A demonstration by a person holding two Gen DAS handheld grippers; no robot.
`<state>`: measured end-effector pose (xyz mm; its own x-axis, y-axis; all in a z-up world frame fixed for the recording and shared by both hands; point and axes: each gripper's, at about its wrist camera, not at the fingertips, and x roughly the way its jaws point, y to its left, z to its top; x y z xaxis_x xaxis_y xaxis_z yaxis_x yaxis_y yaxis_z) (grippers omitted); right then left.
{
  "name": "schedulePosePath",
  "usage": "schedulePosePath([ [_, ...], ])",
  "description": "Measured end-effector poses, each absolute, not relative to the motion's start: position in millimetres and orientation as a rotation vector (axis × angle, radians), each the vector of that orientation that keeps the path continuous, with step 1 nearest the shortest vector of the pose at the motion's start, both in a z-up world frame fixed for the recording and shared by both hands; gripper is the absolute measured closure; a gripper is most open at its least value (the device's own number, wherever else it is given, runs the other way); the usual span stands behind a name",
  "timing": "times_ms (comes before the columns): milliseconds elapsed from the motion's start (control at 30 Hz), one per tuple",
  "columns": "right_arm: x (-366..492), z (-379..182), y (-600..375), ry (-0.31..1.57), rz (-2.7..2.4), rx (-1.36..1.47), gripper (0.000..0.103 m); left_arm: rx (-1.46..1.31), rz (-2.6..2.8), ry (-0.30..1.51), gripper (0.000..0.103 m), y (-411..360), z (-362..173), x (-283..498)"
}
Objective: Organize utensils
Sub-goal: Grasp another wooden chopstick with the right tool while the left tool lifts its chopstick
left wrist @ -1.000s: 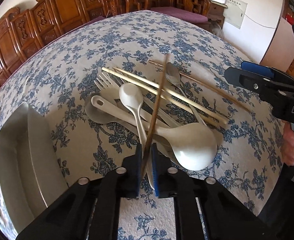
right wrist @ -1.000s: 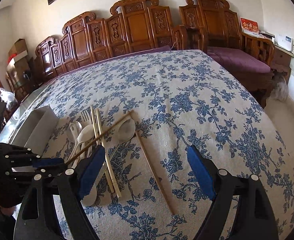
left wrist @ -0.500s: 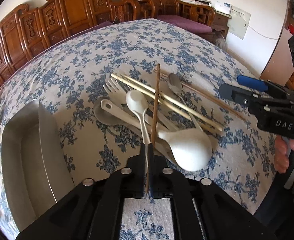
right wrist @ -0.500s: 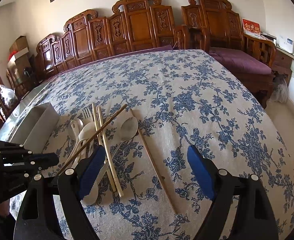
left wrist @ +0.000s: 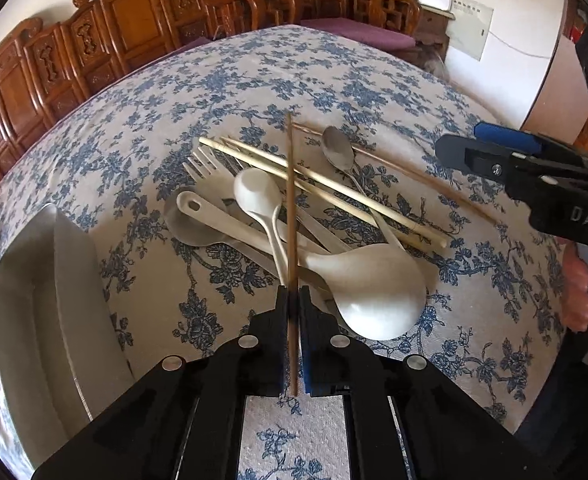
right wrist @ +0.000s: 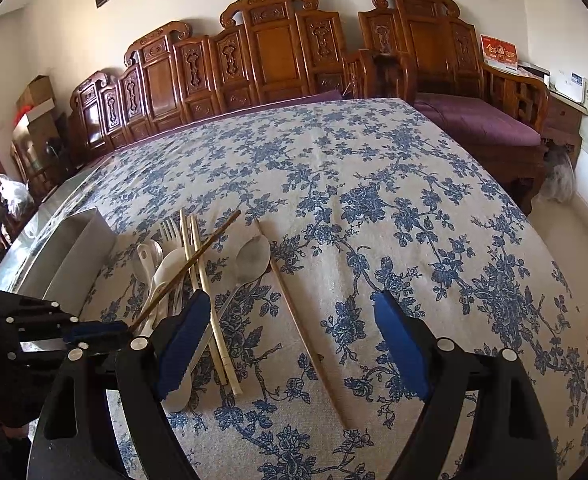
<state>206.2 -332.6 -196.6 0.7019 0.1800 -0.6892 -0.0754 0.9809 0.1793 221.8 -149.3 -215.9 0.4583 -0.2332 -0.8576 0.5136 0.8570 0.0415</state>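
The left wrist view is showing the left gripper clamping a dark brown chopstick, which is slanting up over the utensil pile lying just ahead; the right wrist view alone is showing open tablecloth stretching ahead to the far edge. The right gripper is hanging with jaws wide apart, gripping nothing, a second brown chopstick lying beneath it. A metal tray is sitting left of the left gripper.
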Motion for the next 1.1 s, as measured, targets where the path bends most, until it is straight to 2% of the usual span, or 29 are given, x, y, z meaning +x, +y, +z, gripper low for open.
schedulePosePath([
  [167,209,-199,-333,0.792,0.139,0.128,0.018,0.262,-0.458,0.975,0.099,-138,-205,216],
  [233,213,-202,-334,0.804,0.142,0.120,0.027,0.235,-0.454,0.961,0.099,-132,-199,212],
  [300,220,-207,-336,0.827,0.145,0.122,0.043,0.214,-0.447,0.951,0.099,-128,-194,207],
  [367,227,-213,-335,0.854,0.138,0.108,0.050,0.195,-0.445,0.942,0.099,-124,-189,203],
  [700,253,-234,-306,0.933,0.174,-0.083,0.068,0.137,-0.401,0.860,0.099,-103,-153,175],
  [733,254,-234,-305,0.934,0.174,-0.098,0.076,0.139,-0.395,0.853,0.099,-102,-150,172],
  [767,255,-234,-304,0.939,0.176,-0.111,0.093,0.141,-0.390,0.848,0.099,-101,-148,171],
  [800,256,-234,-303,0.946,0.169,-0.125,0.096,0.142,-0.385,0.843,0.099,-99,-146,170],
  [1100,248,-219,-312,0.943,0.163,-0.079,0.097,0.124,-0.347,0.816,0.099,-86,-132,163],
])
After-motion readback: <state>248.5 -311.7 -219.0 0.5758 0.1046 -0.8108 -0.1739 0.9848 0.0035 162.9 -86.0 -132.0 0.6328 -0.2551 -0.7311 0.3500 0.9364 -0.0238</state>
